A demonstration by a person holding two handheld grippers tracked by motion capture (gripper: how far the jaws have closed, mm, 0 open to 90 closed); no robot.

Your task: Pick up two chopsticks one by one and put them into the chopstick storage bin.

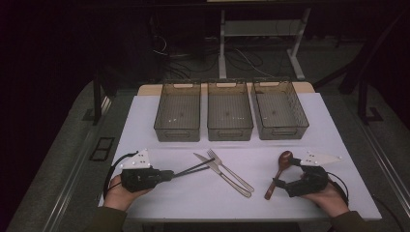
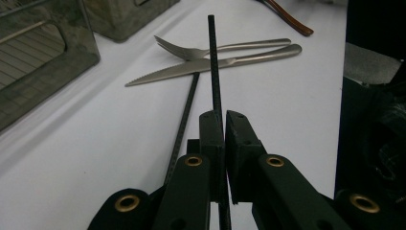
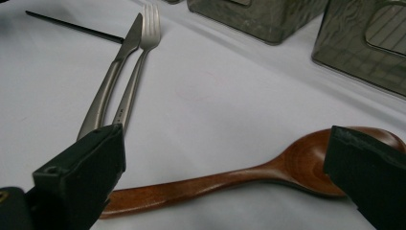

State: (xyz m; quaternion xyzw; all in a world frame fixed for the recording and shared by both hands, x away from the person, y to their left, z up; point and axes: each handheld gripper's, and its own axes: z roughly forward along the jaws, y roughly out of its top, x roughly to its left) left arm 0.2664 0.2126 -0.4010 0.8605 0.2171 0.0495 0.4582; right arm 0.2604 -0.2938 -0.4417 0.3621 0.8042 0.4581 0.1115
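Left tool [image 2: 224, 125]: jaws narrow, clamped on one black chopstick [image 2: 213, 72] that juts toward the knife [image 2: 210, 66]. Second chopstick [image 2: 184, 124] lies on the white surface [image 2: 95, 158], tip at the knife blade. Fork [image 2: 210, 49] lies just beyond the knife, alongside it. Right tool [image 3: 225, 167]: jaws wide, straddling the wooden spoon [image 3: 230, 179], which lies flat, well apart from the knife.

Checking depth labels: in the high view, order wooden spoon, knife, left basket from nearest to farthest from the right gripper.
From the right gripper:
1. wooden spoon, right beside its jaws, on the table's right.
2. knife, mid-table, to its left.
3. left basket, far-left back of the table.
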